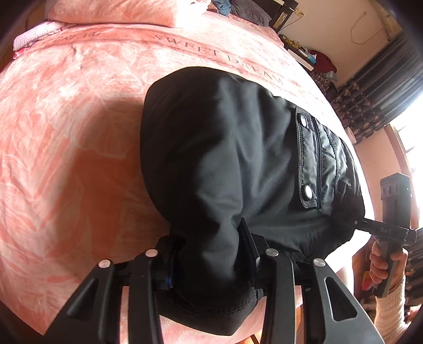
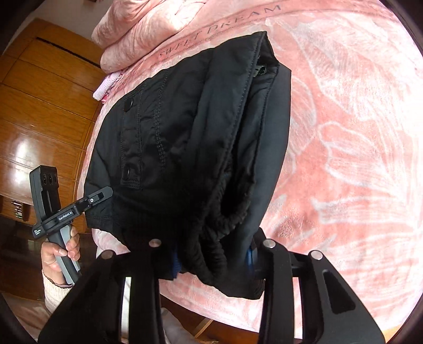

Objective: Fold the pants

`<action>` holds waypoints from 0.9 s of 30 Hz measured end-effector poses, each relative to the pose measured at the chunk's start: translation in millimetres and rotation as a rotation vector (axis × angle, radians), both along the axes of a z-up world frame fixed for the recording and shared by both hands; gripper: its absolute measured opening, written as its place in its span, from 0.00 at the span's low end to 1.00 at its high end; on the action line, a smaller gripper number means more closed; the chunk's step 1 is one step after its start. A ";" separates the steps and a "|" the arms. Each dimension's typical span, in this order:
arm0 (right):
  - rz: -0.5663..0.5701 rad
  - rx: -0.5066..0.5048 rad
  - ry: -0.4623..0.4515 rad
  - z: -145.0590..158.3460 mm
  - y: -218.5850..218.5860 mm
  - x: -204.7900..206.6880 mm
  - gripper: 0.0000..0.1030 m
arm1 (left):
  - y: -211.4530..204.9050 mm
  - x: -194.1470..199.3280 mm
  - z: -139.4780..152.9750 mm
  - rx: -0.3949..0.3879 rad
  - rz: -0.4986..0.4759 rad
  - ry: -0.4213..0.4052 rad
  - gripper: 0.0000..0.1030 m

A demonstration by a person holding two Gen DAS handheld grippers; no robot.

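Pants [image 1: 227,158], black and folded into a thick bundle, lie on the pink bedspread [image 1: 66,132], below its "SWEET DREAM" lettering [image 1: 224,57], with a snap-buttoned pocket flap [image 1: 308,158] facing up; whether anything is in that pocket cannot be told. A pink pillow [image 1: 116,10] sits beyond the lettering. At the bundle's near edge, the left gripper [image 1: 211,260] has its fingers narrowed onto a bunched fold of the cloth. Beside it, the right gripper [image 2: 214,258] pinches the gathered elastic waistband [image 2: 219,227] the same way. A hand [image 2: 59,251] holds each gripper's handle.
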State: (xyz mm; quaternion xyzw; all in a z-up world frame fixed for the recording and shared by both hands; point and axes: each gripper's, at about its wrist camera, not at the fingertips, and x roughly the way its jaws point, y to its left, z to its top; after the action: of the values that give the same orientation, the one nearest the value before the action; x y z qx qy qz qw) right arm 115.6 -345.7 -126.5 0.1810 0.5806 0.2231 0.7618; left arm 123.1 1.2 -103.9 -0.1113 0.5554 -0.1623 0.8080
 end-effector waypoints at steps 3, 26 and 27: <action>0.020 -0.041 -0.075 25.9 12.6 -6.9 0.29 | 4.6 -3.3 5.3 -0.016 0.020 -0.033 0.25; -0.050 -0.142 -0.270 80.9 -59.4 94.0 0.29 | -62.0 113.3 46.7 -0.117 -0.034 -0.195 0.21; -0.049 -0.141 -0.249 71.1 -60.7 103.4 0.30 | -64.2 119.2 39.2 -0.108 -0.032 -0.181 0.21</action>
State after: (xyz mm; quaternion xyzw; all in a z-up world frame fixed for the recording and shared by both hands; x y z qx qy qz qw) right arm 219.0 -406.4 -55.4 0.1122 0.4913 0.1841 0.8439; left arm 242.3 -63.0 -64.7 -0.1307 0.4725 -0.2141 0.8449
